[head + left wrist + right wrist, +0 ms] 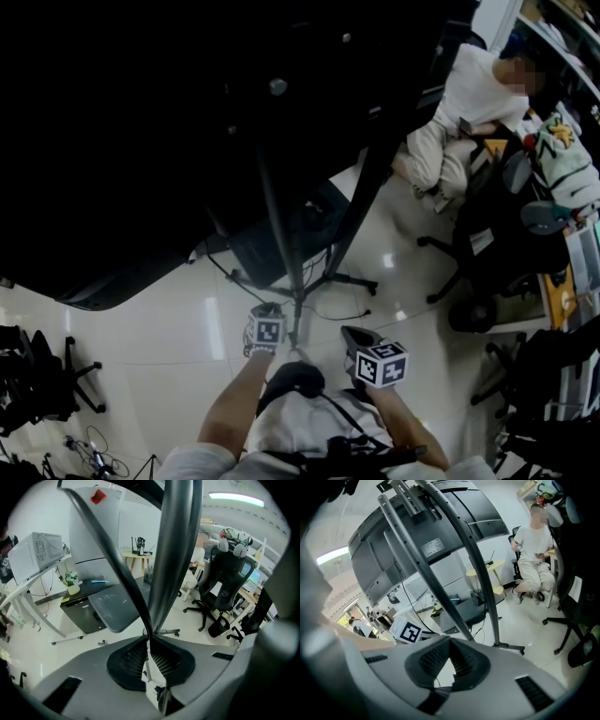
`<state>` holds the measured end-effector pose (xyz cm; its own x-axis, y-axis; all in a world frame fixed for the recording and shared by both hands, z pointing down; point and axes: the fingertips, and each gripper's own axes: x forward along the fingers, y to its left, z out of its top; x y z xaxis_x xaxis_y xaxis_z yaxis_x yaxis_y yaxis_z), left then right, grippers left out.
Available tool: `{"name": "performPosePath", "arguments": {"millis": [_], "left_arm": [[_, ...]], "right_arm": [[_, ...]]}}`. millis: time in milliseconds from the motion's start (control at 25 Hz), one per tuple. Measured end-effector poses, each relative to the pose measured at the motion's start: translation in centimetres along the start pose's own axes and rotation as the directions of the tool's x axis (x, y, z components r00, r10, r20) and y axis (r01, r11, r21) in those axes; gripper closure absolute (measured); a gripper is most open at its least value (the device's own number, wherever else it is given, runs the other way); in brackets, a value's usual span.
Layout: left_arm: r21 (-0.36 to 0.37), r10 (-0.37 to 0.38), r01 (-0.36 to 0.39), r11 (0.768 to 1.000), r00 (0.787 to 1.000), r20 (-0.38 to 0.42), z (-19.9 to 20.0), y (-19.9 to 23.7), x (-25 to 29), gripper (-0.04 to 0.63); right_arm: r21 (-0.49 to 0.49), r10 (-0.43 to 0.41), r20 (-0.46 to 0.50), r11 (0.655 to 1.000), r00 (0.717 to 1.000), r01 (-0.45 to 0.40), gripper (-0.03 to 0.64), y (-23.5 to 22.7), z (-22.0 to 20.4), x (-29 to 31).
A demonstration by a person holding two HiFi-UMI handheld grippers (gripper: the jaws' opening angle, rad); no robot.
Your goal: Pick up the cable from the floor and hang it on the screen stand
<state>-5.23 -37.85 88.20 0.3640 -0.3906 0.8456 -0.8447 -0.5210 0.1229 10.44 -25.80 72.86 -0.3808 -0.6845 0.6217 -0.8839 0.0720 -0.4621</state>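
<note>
Cable (147, 664), pinched in the left gripper (149, 640), could slip or snag the screen stand (176, 550); right gripper (450, 641) is closed, empty.

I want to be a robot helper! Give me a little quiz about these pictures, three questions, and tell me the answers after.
1. True or false: the right gripper has its jaws wide apart.
2. Pick one. The seated person wears a top that is: A white, B red, C green.
3. In the head view, which gripper is nearer the pole of the screen stand?

Key: 1 false, the jaws are shut. 2 A. 3 the left gripper.
</note>
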Motion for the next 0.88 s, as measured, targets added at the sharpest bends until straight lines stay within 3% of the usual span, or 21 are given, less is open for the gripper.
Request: {"name": "performPosePath", "arguments": {"millis": [80,200,360,720,880], "left_arm": [[-0.056,-0.051,0.051,0.997,0.999,0.004,-0.2,-2.3,-1.7,0.572],[-0.145,-0.139,0.148,0.978,0.988,0.070,0.6,-5.3,-4.6,0.575],[-0.145,-0.199,0.222,0.964,0.967,0.160,2.4,-9.2,-8.1,0.575],[-0.059,-0.136,0.148,0.987,0.975,0.174,2.8,-13.1,-15.3,0.577],[-0.021,-0.096,0.104,0.994,0.968,0.232,4.1,-14.3,-19.9,0.577]], "right_arm": [[0.004,0.014,-0.019,1.000,1.000,-0.014,0.613,0.1,-1.4,-0.9],[0.009,0.041,-0.029,0.999,0.999,-0.040,0.614,0.7,-3.1,-2.0],[0.014,0.063,-0.017,0.998,0.998,-0.063,0.612,1.0,-4.9,-3.9],[0.012,0.073,0.037,0.997,0.997,-0.073,0.614,1.0,-7.5,-7.9],[-0.009,0.085,0.043,0.996,0.995,-0.084,0.611,0.9,-8.5,-8.4]]}}
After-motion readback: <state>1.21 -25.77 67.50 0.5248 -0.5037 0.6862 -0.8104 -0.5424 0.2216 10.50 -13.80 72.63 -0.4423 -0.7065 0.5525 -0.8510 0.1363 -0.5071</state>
